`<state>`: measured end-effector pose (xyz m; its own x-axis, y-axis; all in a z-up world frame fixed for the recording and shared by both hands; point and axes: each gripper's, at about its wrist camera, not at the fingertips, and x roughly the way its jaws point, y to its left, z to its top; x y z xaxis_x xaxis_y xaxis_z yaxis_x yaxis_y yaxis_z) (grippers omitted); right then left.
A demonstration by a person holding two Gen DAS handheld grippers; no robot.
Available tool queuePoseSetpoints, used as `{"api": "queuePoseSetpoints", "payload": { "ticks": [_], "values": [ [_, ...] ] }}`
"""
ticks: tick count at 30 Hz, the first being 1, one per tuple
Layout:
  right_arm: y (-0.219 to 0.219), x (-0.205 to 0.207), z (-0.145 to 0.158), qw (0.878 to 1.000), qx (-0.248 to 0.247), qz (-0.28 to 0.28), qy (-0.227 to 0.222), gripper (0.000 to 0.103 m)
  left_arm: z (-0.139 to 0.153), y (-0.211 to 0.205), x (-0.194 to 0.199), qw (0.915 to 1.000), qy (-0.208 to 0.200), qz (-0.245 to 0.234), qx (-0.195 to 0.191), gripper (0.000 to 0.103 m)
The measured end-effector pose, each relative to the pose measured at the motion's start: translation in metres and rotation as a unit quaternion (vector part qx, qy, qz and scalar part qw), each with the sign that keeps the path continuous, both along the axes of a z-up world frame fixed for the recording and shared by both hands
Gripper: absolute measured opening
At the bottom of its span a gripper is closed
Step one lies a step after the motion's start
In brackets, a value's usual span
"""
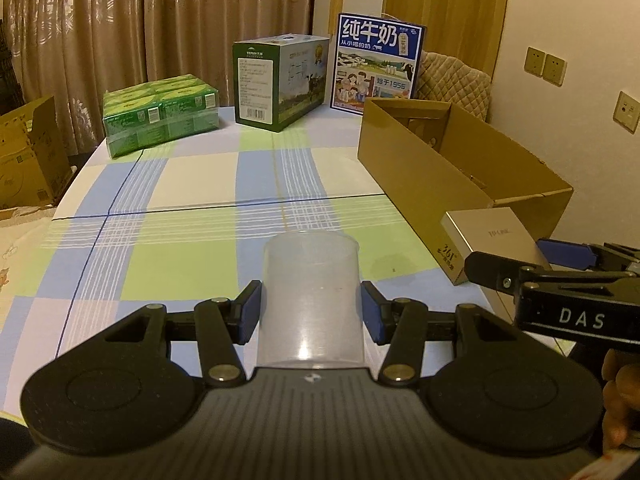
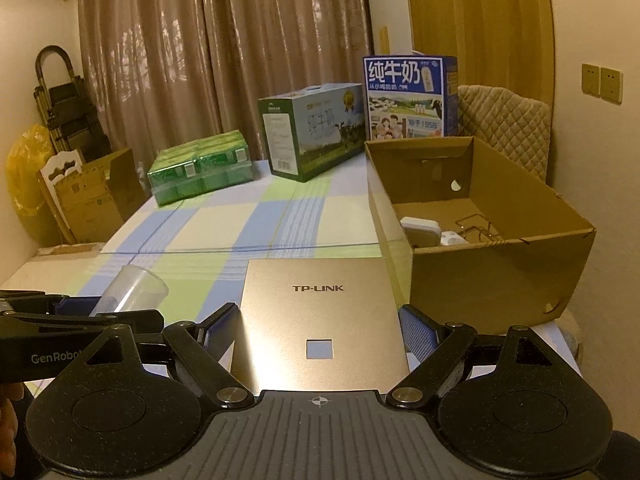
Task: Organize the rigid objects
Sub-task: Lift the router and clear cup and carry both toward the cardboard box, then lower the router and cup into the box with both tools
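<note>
Two items gripped and held above the tabletop; neither yet boxed.

Left wrist view: the left tongs [image 1: 311, 312] are pinched on a clear plastic cup [image 1: 311, 300] over the checked tabletop [image 1: 180, 184]. Right wrist view: the right tongs [image 2: 320, 330] are clamped wide on a gold TP-LINK box [image 2: 320, 320] just beside the open cardboard box [image 2: 492, 280], in which a few small items already lie.

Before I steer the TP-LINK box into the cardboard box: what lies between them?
Nothing. In the right wrist view the TP-LINK box, gripped by the right gripper, sits just left of the cardboard box, with only checked tablecloth showing between them.
</note>
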<state>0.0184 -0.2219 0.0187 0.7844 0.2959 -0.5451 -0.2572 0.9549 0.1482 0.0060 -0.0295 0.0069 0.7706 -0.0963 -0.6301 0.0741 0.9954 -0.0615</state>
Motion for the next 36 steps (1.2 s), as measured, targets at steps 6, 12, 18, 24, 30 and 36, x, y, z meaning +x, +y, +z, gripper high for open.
{"api": "queuePoseSetpoints", "payload": {
  "ticks": [6,12,18,24,30,36],
  "values": [
    [-0.007,-0.002,0.004,1.0,0.005,-0.007,-0.003,0.083,0.003,-0.005,0.0,1.0,-0.002,-0.006,-0.004,0.047],
    [-0.014,-0.004,0.01,1.0,0.008,-0.013,-0.009,0.083,0.006,-0.009,0.002,0.9999,-0.001,-0.01,-0.01,0.047],
    [-0.026,-0.003,0.016,1.0,0.008,-0.026,-0.014,0.083,0.009,-0.016,0.003,0.9998,-0.002,-0.015,-0.015,0.047],
    [-0.046,0.0,0.028,0.998,0.005,-0.049,-0.025,0.083,0.016,-0.031,0.01,0.9992,-0.005,-0.028,-0.028,0.047],
    [-0.084,0.014,0.042,0.996,-0.007,-0.087,-0.035,0.083,0.028,-0.059,0.025,0.9975,-0.014,-0.058,-0.039,0.047],
    [-0.121,0.032,0.053,0.993,-0.018,-0.108,-0.038,0.083,0.039,-0.091,0.049,0.9947,-0.02,-0.086,-0.053,0.047]
  ]
}}
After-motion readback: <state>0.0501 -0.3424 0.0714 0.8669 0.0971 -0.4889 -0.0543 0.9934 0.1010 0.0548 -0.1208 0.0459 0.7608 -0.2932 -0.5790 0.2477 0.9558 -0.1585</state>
